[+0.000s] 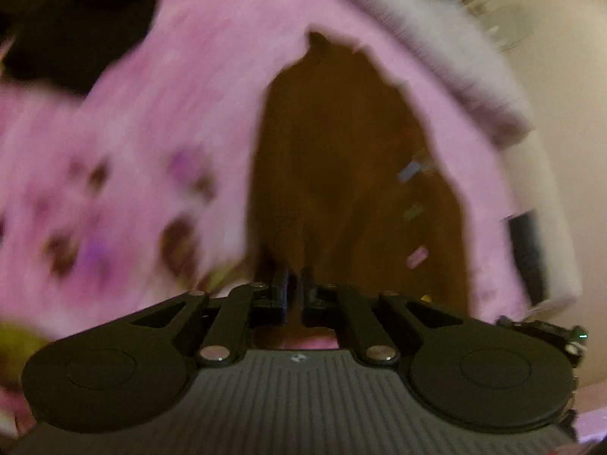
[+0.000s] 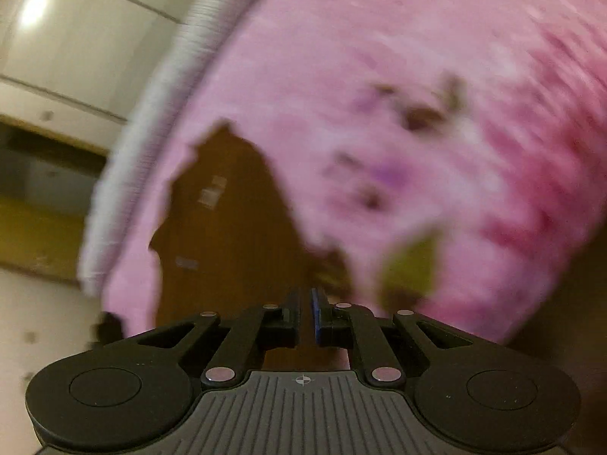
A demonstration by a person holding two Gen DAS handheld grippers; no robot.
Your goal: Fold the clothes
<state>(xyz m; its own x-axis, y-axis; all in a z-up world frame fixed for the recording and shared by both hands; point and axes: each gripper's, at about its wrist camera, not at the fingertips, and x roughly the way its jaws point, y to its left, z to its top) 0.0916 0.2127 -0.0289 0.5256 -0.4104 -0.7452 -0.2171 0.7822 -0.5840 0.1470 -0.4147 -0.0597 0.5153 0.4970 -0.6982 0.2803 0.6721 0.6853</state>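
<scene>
Left gripper (image 1: 294, 288) view: pink garment (image 1: 159, 121), right gripper (image 1: 546, 331) edge.

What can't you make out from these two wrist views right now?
- Left wrist: print on the pink garment, motion-blurred.
- Left gripper: whether cloth sits between the near-closed fingers.
- Right gripper: same doubt.
- Right wrist: the garment's shape, cut off by the edge.

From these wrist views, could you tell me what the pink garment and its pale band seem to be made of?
The pink garment looks like soft matte knit cotton with a printed pattern, though blur leaves that open. The pale band looks like ribbed knit: fine parallel ridges show.
</scene>
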